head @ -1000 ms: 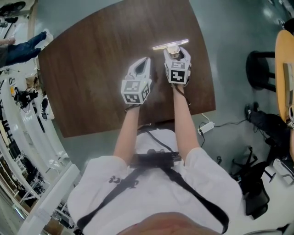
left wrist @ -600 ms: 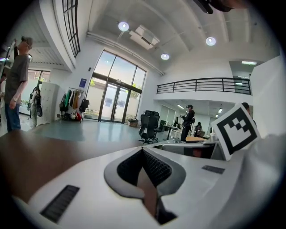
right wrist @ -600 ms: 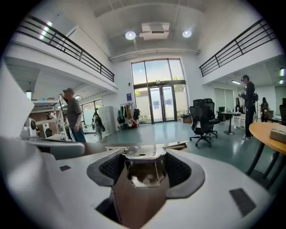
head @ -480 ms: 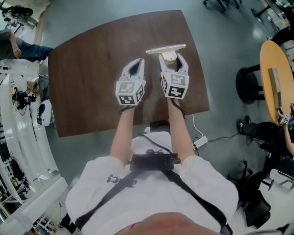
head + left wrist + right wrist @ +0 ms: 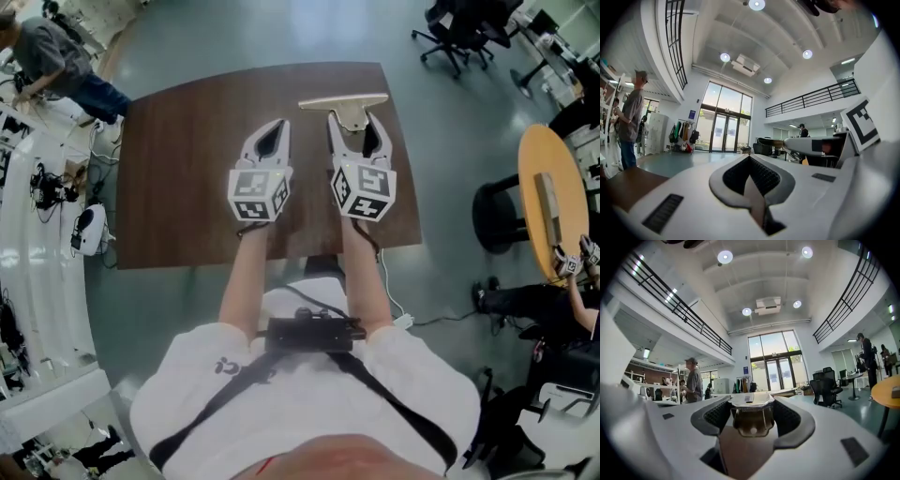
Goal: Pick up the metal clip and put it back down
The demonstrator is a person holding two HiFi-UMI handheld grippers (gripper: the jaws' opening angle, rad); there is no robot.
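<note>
The metal clip, a brass-coloured handle with a long pale bar across its far end, is held over the far part of the brown table. My right gripper is shut on the handle. In the right gripper view the clip fills the gap between the jaws, its bar pointing away from me. My left gripper hovers just left of it, shut with nothing inside; its closed tips show in the left gripper view. Whether the clip touches the table I cannot tell.
A round yellow table and a black stool stand to the right. Office chairs sit beyond the table's far right corner. A person stands at the far left by white shelving.
Both grippers now look larger and nearer the head camera, and sit closer to the table's far edge. The right gripper has kept the clip throughout. The left stays shut.
</note>
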